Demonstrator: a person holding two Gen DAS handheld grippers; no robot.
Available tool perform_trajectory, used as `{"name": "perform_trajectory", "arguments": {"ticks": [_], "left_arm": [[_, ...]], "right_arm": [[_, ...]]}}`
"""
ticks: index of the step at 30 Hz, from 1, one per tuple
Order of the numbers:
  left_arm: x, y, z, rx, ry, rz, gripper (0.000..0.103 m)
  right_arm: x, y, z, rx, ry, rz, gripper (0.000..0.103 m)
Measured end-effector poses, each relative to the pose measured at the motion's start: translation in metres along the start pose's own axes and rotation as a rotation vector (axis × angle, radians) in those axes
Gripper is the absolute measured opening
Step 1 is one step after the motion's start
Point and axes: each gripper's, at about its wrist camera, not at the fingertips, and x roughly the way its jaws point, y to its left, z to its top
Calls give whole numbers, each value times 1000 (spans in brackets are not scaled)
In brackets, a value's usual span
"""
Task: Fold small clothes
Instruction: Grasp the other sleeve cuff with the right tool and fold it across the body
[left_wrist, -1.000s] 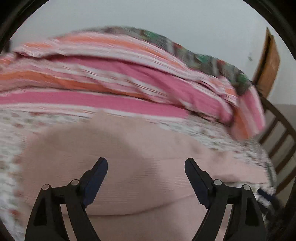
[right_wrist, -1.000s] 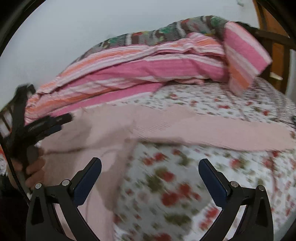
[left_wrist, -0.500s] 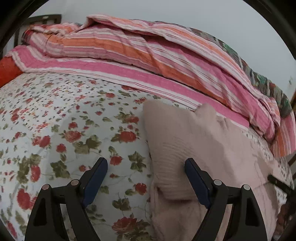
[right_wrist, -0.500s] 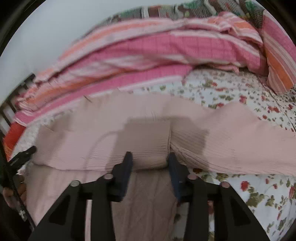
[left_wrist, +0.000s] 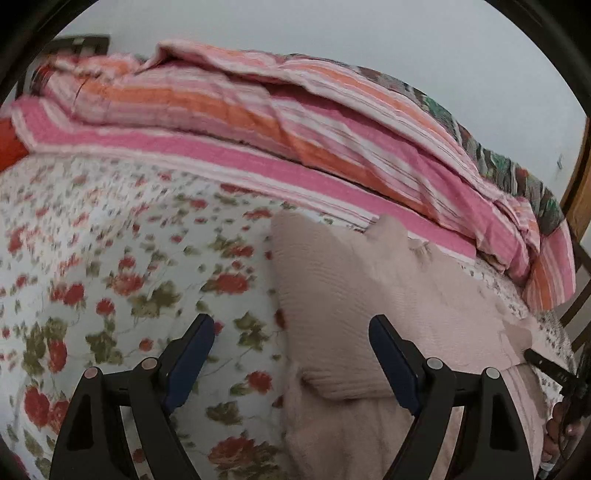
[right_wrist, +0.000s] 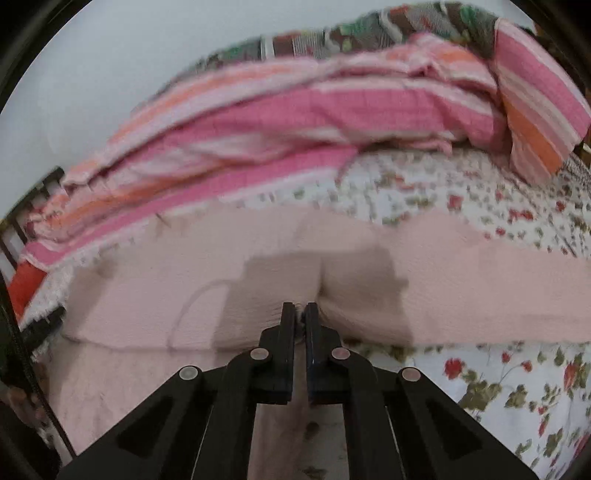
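A pale pink knit garment (left_wrist: 362, 295) lies on the floral bedsheet (left_wrist: 110, 258). In the left wrist view it fills the lower right, with a folded edge in front. My left gripper (left_wrist: 291, 343) is open and empty, just above the garment's left edge. In the right wrist view the garment (right_wrist: 461, 280) spreads across the middle, one sleeve running off to the right. My right gripper (right_wrist: 300, 314) is shut on a pinch of the garment's near edge; the cloth bunches at its tips.
A heap of pink and orange striped blankets (left_wrist: 295, 122) lies along the far side of the bed, also in the right wrist view (right_wrist: 332, 110). A wooden headboard (left_wrist: 580, 184) stands at the right. The other gripper's tip (left_wrist: 546, 365) shows at the right edge.
My right gripper has closed fully on the garment's edge; half a second ago its jaws were still partly apart around it. My left gripper stays open and has shifted only slightly.
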Motion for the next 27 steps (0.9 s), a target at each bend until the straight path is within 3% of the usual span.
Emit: {"name": "perform_trajectory", "arguments": {"ticks": [2,4,5,6,8,14,18,21,27], "left_arm": [[3,-16,0,75,3,47,85],[18,-27,-4,151,60,106,85],[27,-29,-6,166,100,131,85],[29,-28,-6,161,109,133,86],[27,-26,-6,151,99,127,86],[29,-27,-7,165,107,151,89],[30,-27,-8,160,109,155,91],[32,-27,-8,159,114,153,92],[34,-27,-8,159,119,156,93]], "right_arm": [[-1,5,0,-24,-3,-21,6],[-7,4,2,-25,-4,-16,9],[-10,0,1,-18,-5,-15,17],[-14,-4,0,-10,-11,-15,29],[-26,-16,-2,4,-38,-25,42],[-68,-81,-5,53,-112,-161,63],[-96,-144,-16,132,-164,-229,73],[-107,-188,-26,204,-174,-262,74],[-104,-256,-51,354,-169,-233,74]]}}
